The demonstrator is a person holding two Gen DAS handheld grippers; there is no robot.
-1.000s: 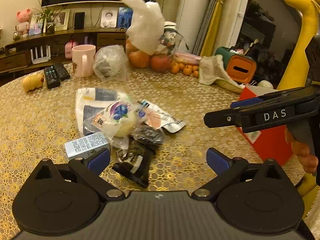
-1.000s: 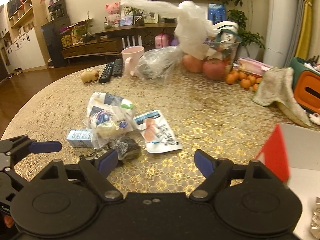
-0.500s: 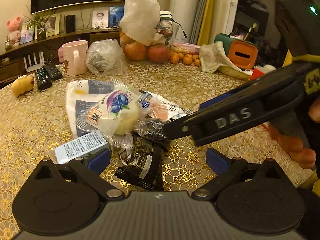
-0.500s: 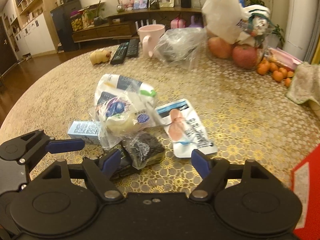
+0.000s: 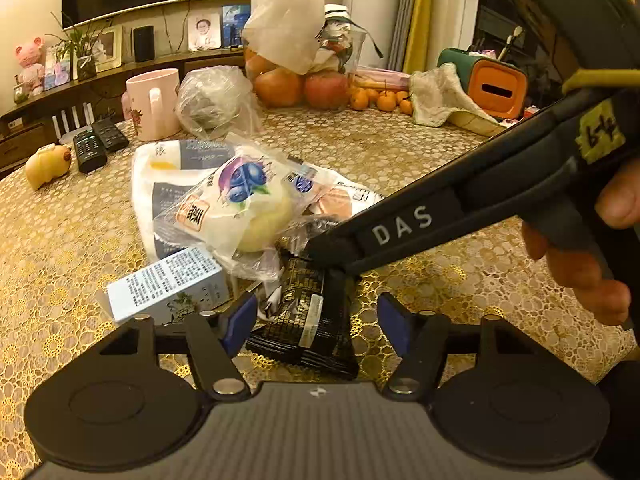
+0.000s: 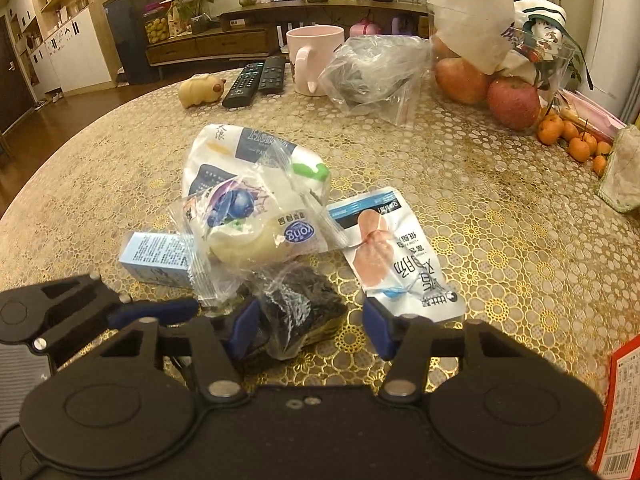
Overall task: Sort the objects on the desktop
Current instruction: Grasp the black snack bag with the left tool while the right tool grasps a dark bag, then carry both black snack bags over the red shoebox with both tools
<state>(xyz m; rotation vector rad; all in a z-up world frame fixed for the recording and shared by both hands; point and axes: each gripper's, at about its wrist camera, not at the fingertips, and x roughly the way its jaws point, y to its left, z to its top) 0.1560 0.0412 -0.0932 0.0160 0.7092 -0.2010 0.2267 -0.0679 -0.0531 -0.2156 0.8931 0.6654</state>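
The left tongs (image 5: 316,320) are closing around a black snack packet (image 5: 308,320) at the near edge of the worktop (image 5: 440,152), pads not yet pressing. The right tongs (image 6: 306,326) are closing around a dark clear-wrapped snack (image 6: 298,308) beside it, also still apart.

The black snack packet (image 5: 308,320) lies partly hidden beneath the right hand-held gripper (image 5: 332,252), whose fingertips cannot be seen; the red box (image 6: 624,408) beside it is cut off by the edge
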